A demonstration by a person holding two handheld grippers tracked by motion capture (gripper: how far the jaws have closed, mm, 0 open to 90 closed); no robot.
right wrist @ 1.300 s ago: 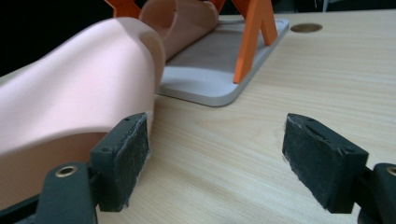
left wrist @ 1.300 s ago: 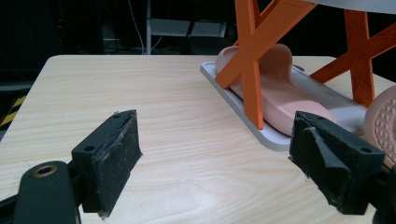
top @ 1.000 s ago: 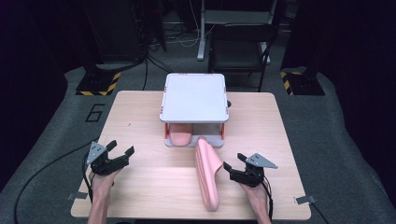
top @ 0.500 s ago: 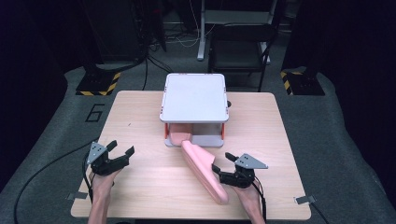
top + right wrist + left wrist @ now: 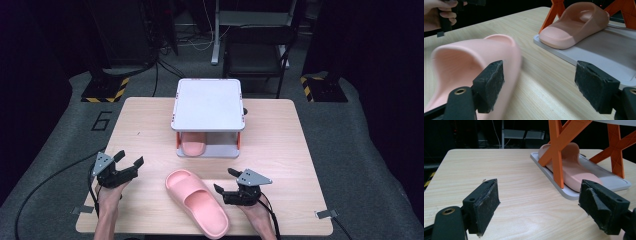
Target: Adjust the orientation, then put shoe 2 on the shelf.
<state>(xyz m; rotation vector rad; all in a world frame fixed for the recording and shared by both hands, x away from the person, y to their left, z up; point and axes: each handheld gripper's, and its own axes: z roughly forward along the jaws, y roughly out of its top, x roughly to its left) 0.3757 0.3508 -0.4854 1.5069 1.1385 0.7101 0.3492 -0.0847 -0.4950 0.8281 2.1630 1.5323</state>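
A pink slipper [image 5: 198,202] lies flat on the wooden surface [image 5: 280,135], near its front edge and a little right of centre, sole down, with its strap end pointing up-left toward the rack. In the right gripper view the slipper [image 5: 461,62] is a blurred pink shape just past the left-hand jaw, its arch rising beside the pad.

The right tool [image 5: 231,189] sits just beside the slipper's right edge in the high view, held level above the surface by a hand [image 5: 257,215] coming in from the bottom. Its jaws are spread wide and nothing is pinched between them; whether the nearer jaw grazes the slipper's side I cannot tell.

The left tool [image 5: 127,167] is well apart from the slipper, over the left part of the surface, pointing toward the rack. Its jaws are likewise spread, with bare wood between them in the left gripper view.

Further back stands a small rack [image 5: 207,107]: a grey top on orange cross-braced legs [image 5: 556,150] over a grey base tray [image 5: 574,193]. A second slipper [image 5: 192,146] rests on that tray, under the top, on its left half, toe toward the person. In the left gripper view the second slipper [image 5: 576,173] lies behind an orange leg.
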